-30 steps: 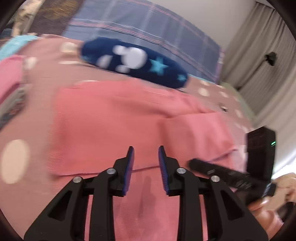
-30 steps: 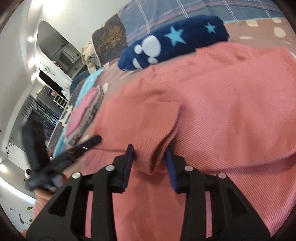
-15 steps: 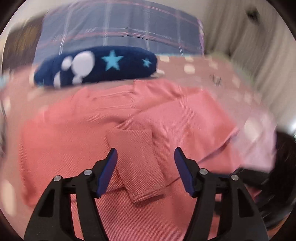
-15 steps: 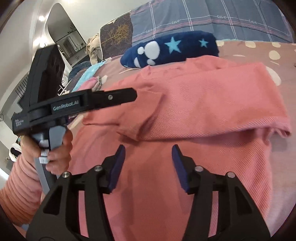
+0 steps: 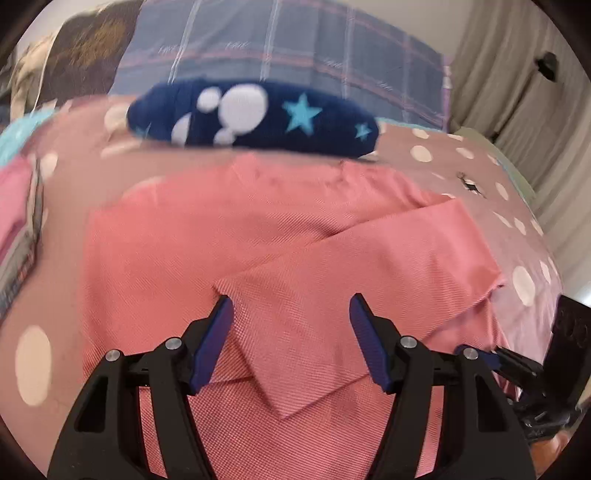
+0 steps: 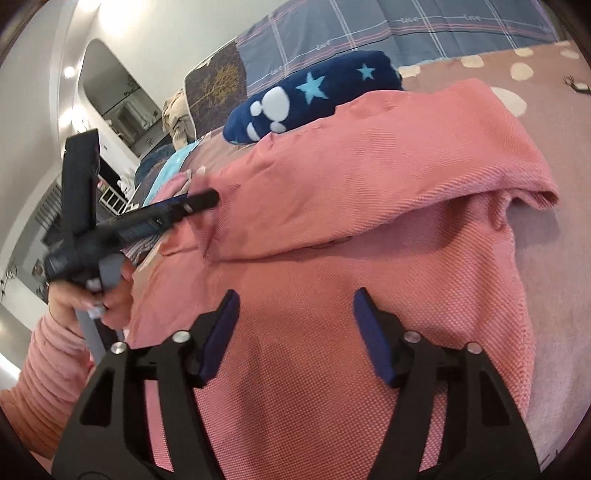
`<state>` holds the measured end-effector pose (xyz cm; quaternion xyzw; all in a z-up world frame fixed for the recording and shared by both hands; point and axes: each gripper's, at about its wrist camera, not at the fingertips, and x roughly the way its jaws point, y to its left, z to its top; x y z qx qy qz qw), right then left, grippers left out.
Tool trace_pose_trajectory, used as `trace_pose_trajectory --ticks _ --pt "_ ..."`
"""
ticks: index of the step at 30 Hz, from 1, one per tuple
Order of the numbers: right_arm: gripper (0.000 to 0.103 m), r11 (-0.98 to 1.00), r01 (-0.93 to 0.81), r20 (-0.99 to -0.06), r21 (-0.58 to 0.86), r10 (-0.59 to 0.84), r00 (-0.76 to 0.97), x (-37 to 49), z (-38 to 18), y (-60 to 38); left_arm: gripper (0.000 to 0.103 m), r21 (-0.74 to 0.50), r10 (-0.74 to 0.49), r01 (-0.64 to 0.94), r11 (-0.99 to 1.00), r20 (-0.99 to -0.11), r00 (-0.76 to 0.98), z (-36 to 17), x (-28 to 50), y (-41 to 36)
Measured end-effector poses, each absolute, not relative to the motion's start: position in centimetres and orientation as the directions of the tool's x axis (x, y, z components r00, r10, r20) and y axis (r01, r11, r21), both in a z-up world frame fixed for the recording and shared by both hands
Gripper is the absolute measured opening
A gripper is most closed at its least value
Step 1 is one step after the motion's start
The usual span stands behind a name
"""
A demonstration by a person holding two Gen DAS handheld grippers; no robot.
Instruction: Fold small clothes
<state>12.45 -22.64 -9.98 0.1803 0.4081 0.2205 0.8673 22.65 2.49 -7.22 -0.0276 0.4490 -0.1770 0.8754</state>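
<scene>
The pink shirt (image 5: 229, 243) lies spread on the dotted bedspread (image 5: 480, 173), one sleeve (image 5: 314, 325) folded across its body. The left gripper (image 5: 291, 339) hovers over that sleeve, jaws spread wide, gripping nothing. The right gripper (image 6: 293, 332) hangs above the shirt's lower part, also released, fingers apart and bare. Behind the shirt sits a navy cushion (image 5: 258, 114) with white spots and blue stars. The plaid bedding (image 6: 369, 29) carries small writing, too tiny to read. No containers in view.
</scene>
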Motion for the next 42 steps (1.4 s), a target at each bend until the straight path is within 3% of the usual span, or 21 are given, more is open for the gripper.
trace_pose_trajectory --ticks 3,8,9,10,12,15,18,22,24,30,32,33,37,40,42 --pt "0.068 0.834 -0.236 -0.623 0.499 0.534 0.571 12.4 -10.0 -22.8 0.066 -0.145 -0.257 0.246 0.958 -0.81 0.527 -8.4 23.4 2.2" --pt "0.068 0.832 -0.236 -0.621 0.502 0.537 0.571 12.3 -10.0 -22.8 0.065 -0.15 -0.236 0.202 0.968 -0.818 0.525 -8.9 23.2 2.0" --pt "0.068 0.831 -0.236 -0.621 0.504 0.538 0.57 12.4 -10.1 -22.8 0.049 -0.161 -0.244 0.199 0.967 -0.814 0.527 -8.9 22.9 1.9" --pt "0.068 0.831 -0.236 -0.62 0.505 0.539 0.57 12.3 -10.1 -22.8 0.026 -0.184 -0.269 0.209 0.96 -0.807 0.526 -8.8 22.8 1.9" --pt "0.068 0.83 -0.235 -0.62 0.507 0.54 0.57 12.3 -10.1 -22.8 0.006 -0.23 -0.313 0.218 0.948 -0.792 0.524 -8.1 23.0 1.7" --pt "0.067 0.83 -0.235 -0.62 0.507 0.54 0.57 12.3 -10.1 -22.8 0.006 -0.295 -0.394 0.263 0.919 -0.725 0.564 -4.4 22.5 1.3" --pt "0.067 0.832 -0.217 -0.613 0.511 0.529 0.587 12.2 -9.6 -23.3 0.006 -0.252 -0.412 0.33 0.91 -0.64 0.648 1.3 22.0 1.5" --pt "0.067 0.845 -0.173 -0.61 0.507 0.493 0.62 12.1 -9.2 -24.6 0.007 -0.123 -0.299 0.284 0.951 -0.597 0.745 4.1 22.4 3.5" --pt "0.067 0.833 -0.158 -0.605 0.53 0.502 0.618 12.2 -9.5 -25.1 0.007 -0.082 -0.222 0.218 0.972 -0.617 0.755 2.8 23.4 5.7" --pt "0.067 0.858 -0.161 -0.628 0.488 0.473 0.619 12.1 -9.5 -24.4 0.008 -0.101 -0.142 0.1 0.99 -0.733 0.665 -4.0 25.5 9.8" --pt "0.066 0.862 -0.16 -0.629 0.481 0.467 0.622 12.0 -9.3 -24.3 0.02 -0.062 -0.08 0.05 0.997 -0.758 0.647 -5.6 25.5 10.7" --pt "0.064 0.864 -0.157 -0.631 0.478 0.462 0.623 11.9 -9.1 -24.3 0.022 -0.044 -0.052 0.029 0.999 -0.755 0.653 -5.8 25.3 11.0" --pt "0.03 0.885 -0.151 -0.652 0.44 0.43 0.624 12.4 -7.9 -24.2 0.022 -0.131 -0.152 0.083 0.988 -0.705 0.693 -4.7 23.9 11.3" --pt "0.025 0.907 -0.156 -0.668 0.391 0.396 0.63 13.8 -6.9 -23.5 0.022 -0.147 -0.225 0.173 0.974 -0.707 0.67 -5.1 23.5 9.4" --pt "0.025 0.906 -0.169 -0.682 0.389 0.406 0.608 15.3 -6.8 -22.8 0.022 -0.089 -0.187 0.183 0.979 -0.755 0.629 -6.9 24.1 7.8"
